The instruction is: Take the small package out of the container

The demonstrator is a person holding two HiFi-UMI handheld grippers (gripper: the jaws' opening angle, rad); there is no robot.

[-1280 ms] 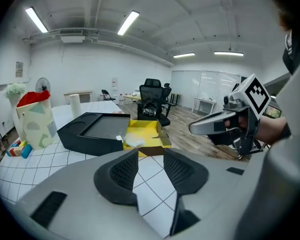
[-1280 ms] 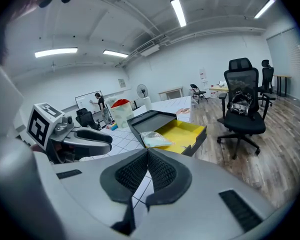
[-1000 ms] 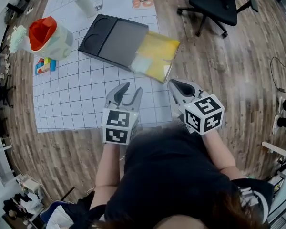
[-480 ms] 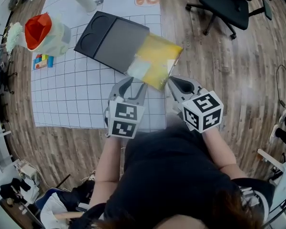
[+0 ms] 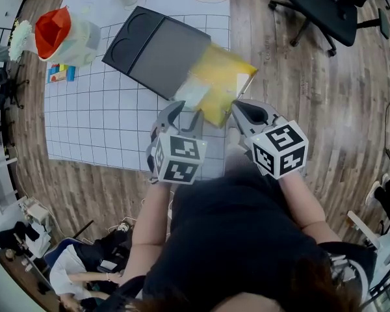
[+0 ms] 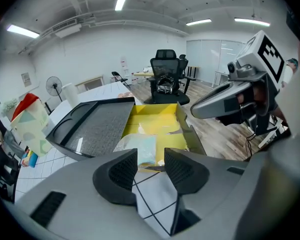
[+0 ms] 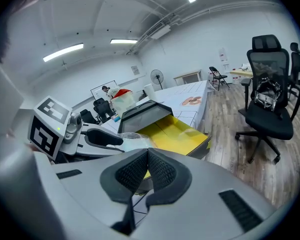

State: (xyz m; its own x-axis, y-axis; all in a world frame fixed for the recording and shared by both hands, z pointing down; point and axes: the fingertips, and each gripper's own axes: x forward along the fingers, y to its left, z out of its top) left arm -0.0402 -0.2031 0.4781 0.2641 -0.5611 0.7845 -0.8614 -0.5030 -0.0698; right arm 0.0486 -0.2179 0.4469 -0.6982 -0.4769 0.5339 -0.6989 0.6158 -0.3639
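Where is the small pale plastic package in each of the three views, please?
Head view: small pale plastic package, centre.
Left gripper view: package, centre, beyond the jaws.
Right gripper view: package, left of centre, above the jaws.
Landmark: open yellow container holding it.

Blk top, grey claws, b&w marker cubes.

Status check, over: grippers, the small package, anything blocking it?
Left gripper open, jaws just opening, nothing between. Right gripper shut, empty. Small package in yellow container, untouched. Nothing covering it.
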